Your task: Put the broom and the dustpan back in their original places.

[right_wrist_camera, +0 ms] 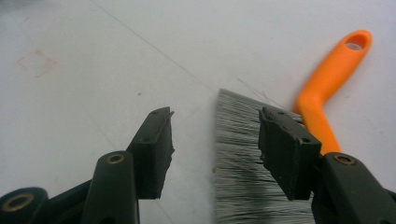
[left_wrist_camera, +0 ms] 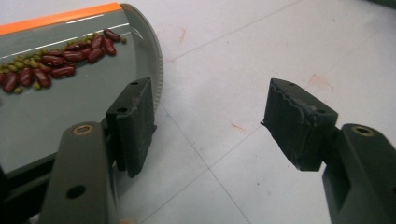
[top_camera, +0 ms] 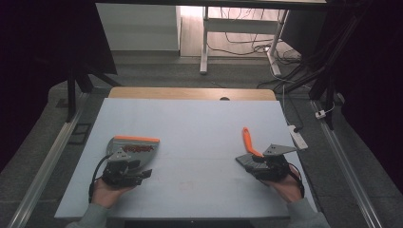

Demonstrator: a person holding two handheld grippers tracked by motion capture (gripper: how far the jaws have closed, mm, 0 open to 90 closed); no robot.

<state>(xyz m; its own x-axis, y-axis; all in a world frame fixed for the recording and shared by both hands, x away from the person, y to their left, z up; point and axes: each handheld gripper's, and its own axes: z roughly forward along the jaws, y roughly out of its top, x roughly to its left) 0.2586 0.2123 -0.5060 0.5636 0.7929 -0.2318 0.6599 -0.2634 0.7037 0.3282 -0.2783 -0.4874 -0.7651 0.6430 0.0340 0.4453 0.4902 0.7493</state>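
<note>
Resting on the desk (top_camera: 190,118): dustpan (top_camera: 135,146) holding beans (left_wrist_camera: 51,60), brush (top_camera: 249,145). Left gripper (left_wrist_camera: 210,123) and right gripper (right_wrist_camera: 215,144) released, empty. Lift dustpan level to avoid spilling.

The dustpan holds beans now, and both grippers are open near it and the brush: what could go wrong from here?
1. The beans lie loose in the dustpan. If the left gripper bumps or tilts it, they may roll out onto the table.
2. One pad of the open left gripper sits over the dustpan's edge; closing now might push it instead of gripping.
3. The right gripper hangs over the bristles of the brush, not its handle; a grip there may slip.
</note>
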